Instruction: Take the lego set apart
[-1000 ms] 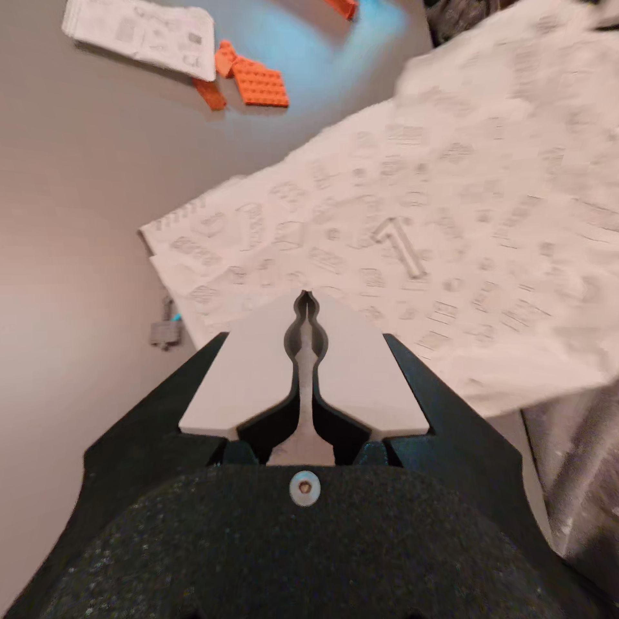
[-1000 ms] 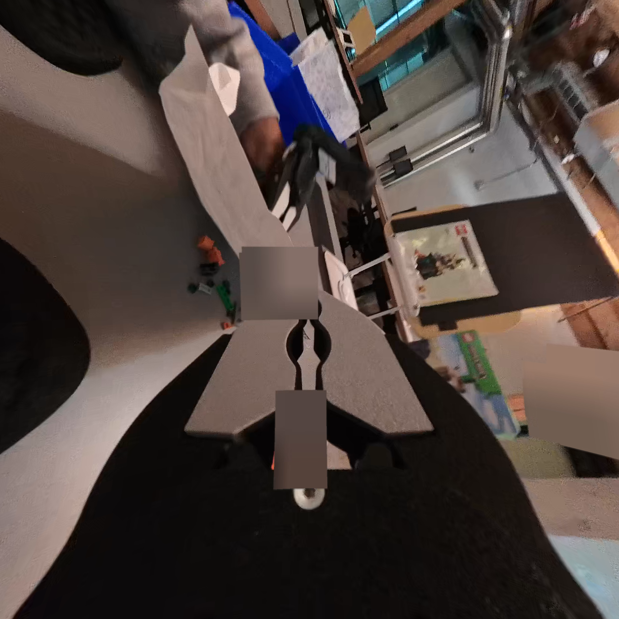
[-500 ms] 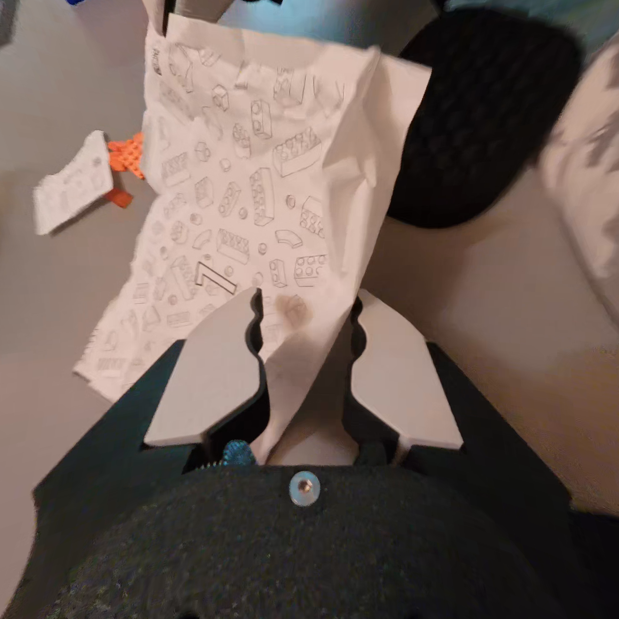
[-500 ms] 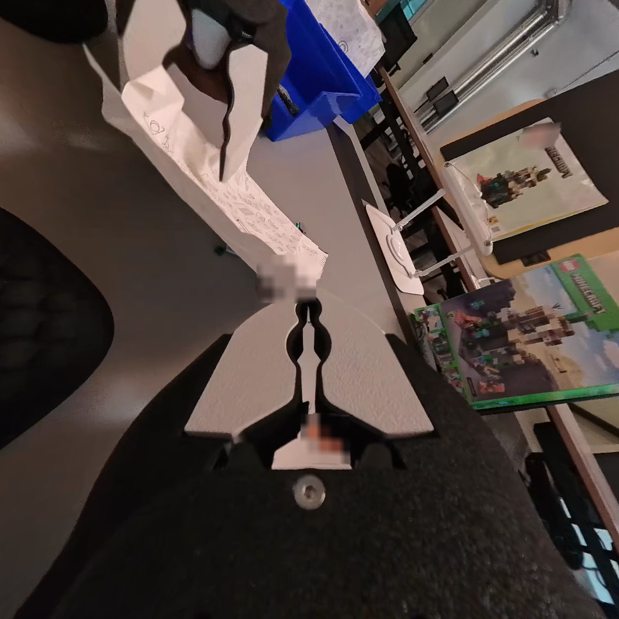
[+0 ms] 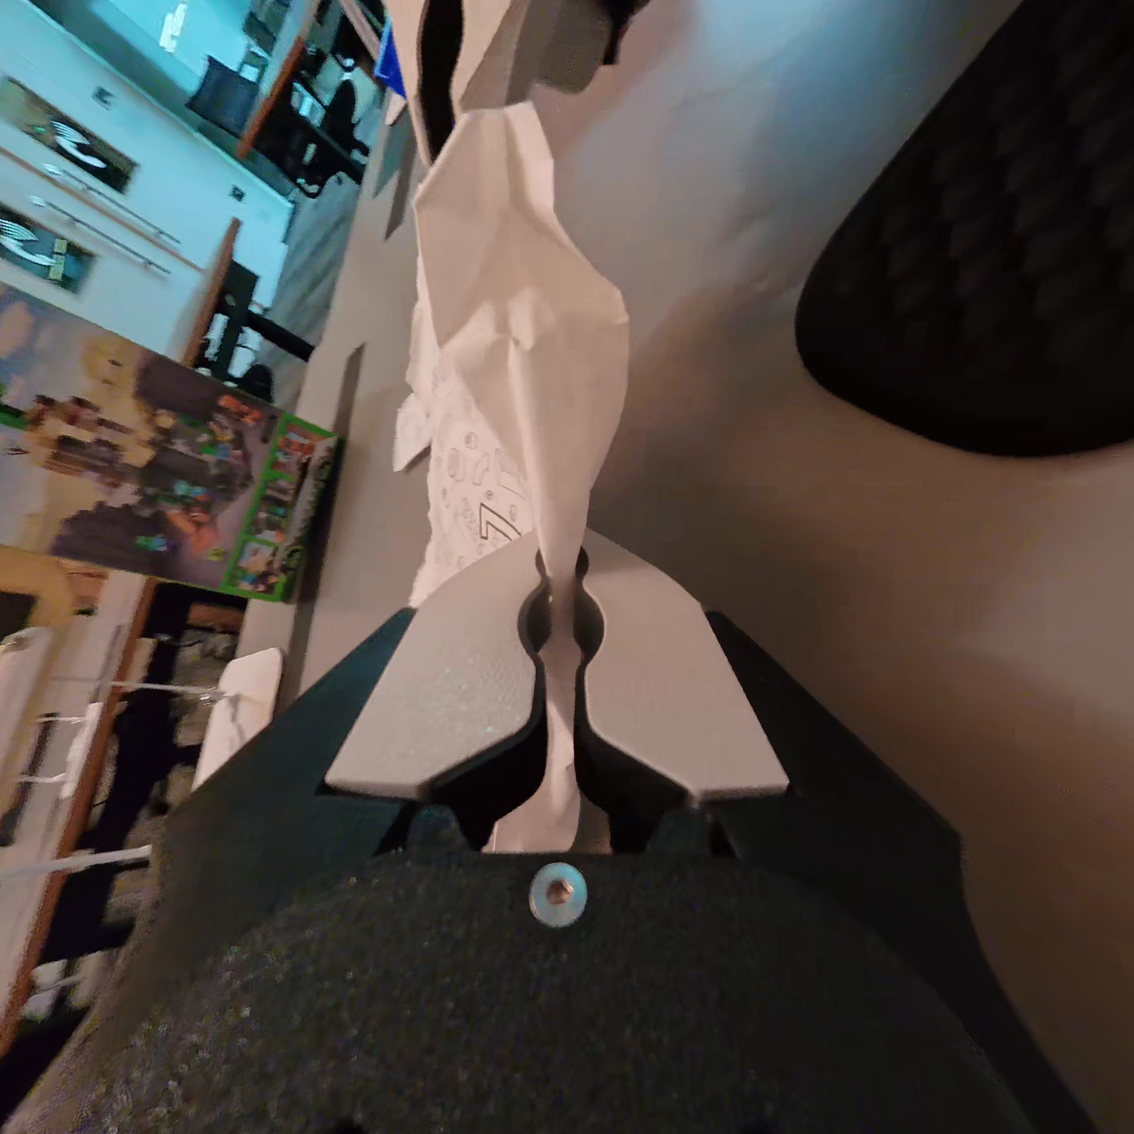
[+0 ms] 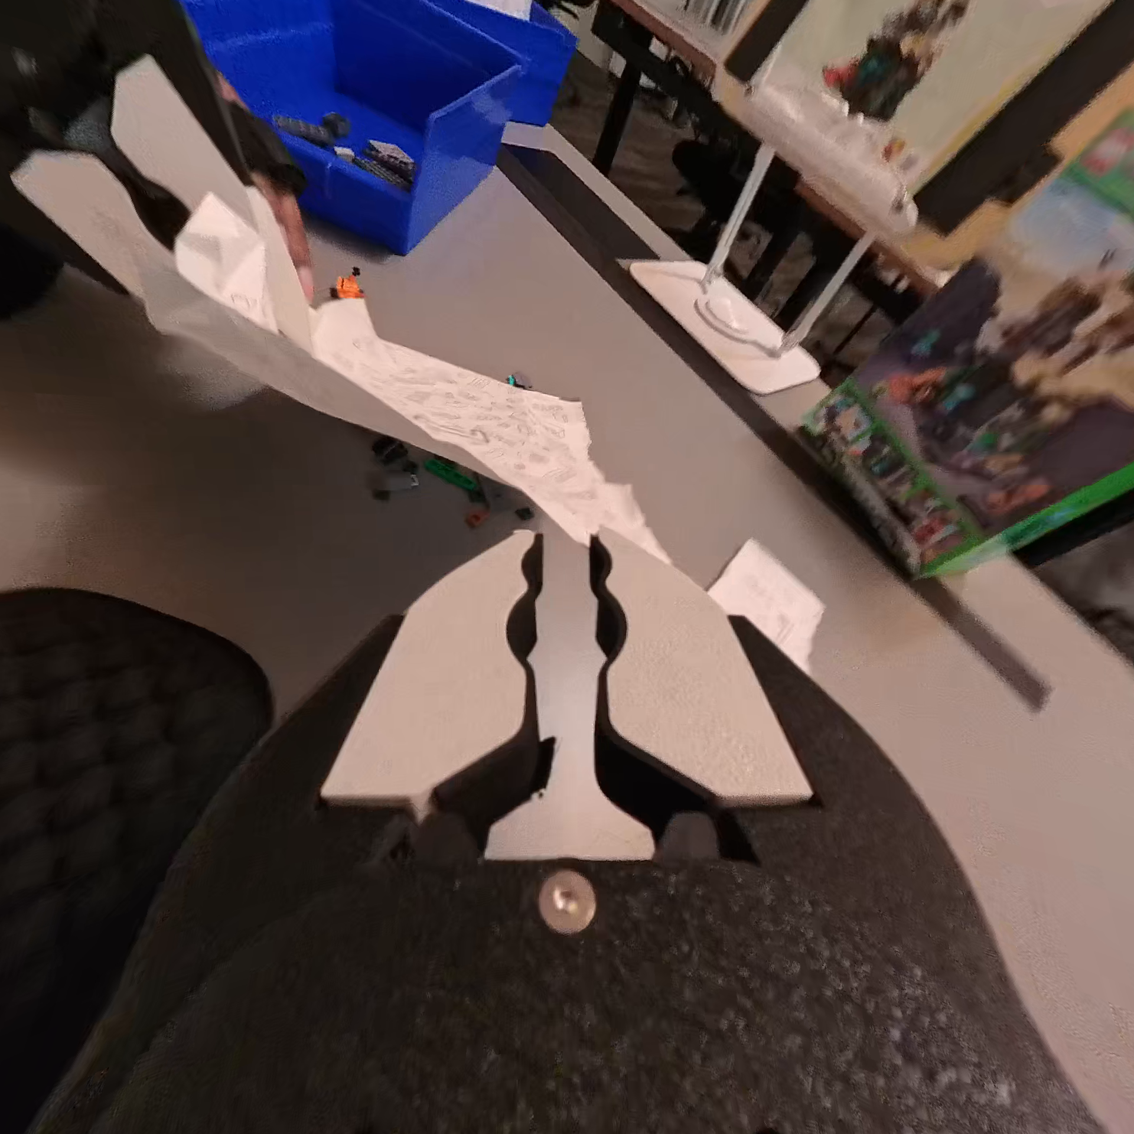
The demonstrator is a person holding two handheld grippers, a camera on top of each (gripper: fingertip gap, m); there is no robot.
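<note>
My left gripper [image 5: 559, 555] is shut on a white printed paper bag [image 5: 528, 343], which is crumpled between its fingers. The bag stretches away to my right gripper [image 5: 472, 61] at the top of the left wrist view. In the right wrist view the left gripper [image 6: 202, 245] holds the bag [image 6: 491, 423] up at the upper left. The bag slopes down to my right gripper [image 6: 566, 540], whose jaws stand a narrow gap apart with the bag's torn end at their tips. Several small loose lego pieces [image 6: 429, 478] lie on the grey table [image 6: 613, 276] under the bag.
A blue bin [image 6: 393, 110] with a few dark pieces stands at the back. An orange piece [image 6: 348, 287] lies near it. A white stand base [image 6: 724, 325] and a green lego box [image 6: 982, 442] sit along the table edge. A white booklet [image 6: 767, 601] and a black textured pad [image 6: 92, 736] lie close by.
My left gripper has closed on the paper bag and lifted it off the table. My right gripper's jaws have parted a little, and it has swung toward the bag's torn end.
</note>
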